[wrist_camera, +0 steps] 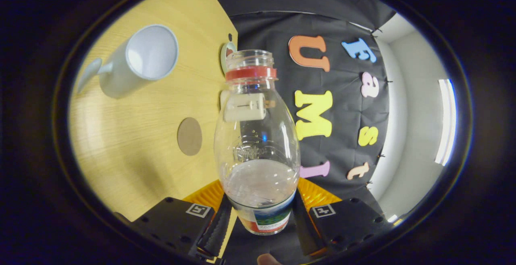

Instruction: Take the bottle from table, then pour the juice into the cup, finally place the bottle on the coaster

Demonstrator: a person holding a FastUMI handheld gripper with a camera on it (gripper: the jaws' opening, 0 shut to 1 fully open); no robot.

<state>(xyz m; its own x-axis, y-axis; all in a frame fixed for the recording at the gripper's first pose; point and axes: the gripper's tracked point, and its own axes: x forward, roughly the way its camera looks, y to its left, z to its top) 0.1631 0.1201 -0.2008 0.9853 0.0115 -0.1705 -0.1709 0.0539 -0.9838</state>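
Gripping the lower body of a clear plastic bottle (256, 144), the hand-held gripper (261, 216) has its two black ridged fingers (219, 226) pressed against either side of the labelled base. That bottle has no cap on its open mouth, a red ring around the neck, and a little pale liquid pooled near the bottom, just above the coloured label. The view is rolled, so the light wooden table (133, 148) appears tipped on its side beside the bottle. On that table a white cup (139, 59) with a handle shows its open mouth and a white interior, well apart from the bottle. A round brown coaster (189, 136) lies flat on the wood between the cup and the fingers, near the bottle's side. A small white boxy object (244, 106) shows behind the bottle's shoulder, seen through the plastic.
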